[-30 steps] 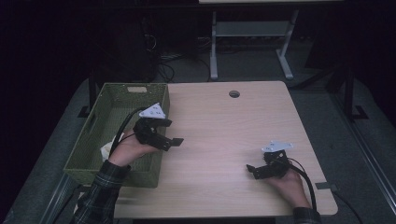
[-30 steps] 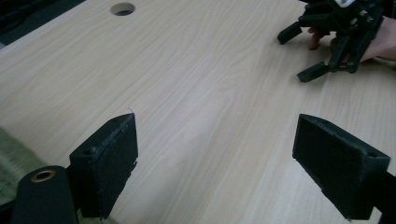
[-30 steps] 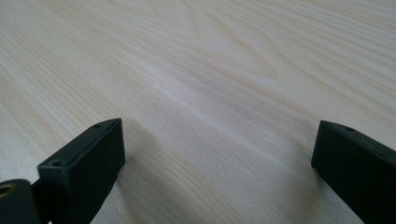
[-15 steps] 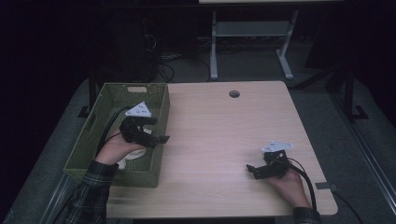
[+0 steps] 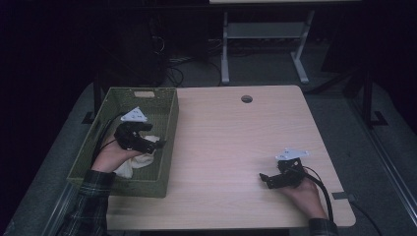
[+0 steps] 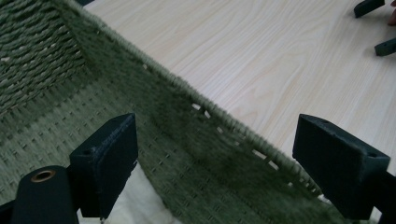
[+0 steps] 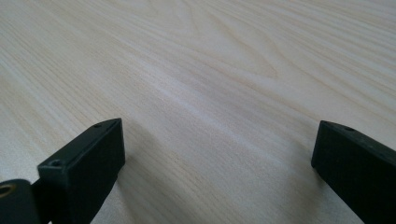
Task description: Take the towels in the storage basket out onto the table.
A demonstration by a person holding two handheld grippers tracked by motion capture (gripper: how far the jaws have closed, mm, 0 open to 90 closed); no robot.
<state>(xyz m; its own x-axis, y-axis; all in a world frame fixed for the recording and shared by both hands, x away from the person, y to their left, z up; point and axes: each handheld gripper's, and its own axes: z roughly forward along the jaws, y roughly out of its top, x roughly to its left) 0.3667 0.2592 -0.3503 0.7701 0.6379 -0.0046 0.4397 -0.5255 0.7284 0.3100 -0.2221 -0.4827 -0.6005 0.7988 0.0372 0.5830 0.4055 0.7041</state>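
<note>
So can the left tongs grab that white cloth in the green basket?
Probably yes. The left tongs hang open inside the green basket, right above the white cloth, with nothing between them.

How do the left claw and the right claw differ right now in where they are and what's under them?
The left claw hangs inside the green woven basket, above a white cloth; the right claw sits low over the bare light wooden table. Both stand open and hold nothing.
</note>
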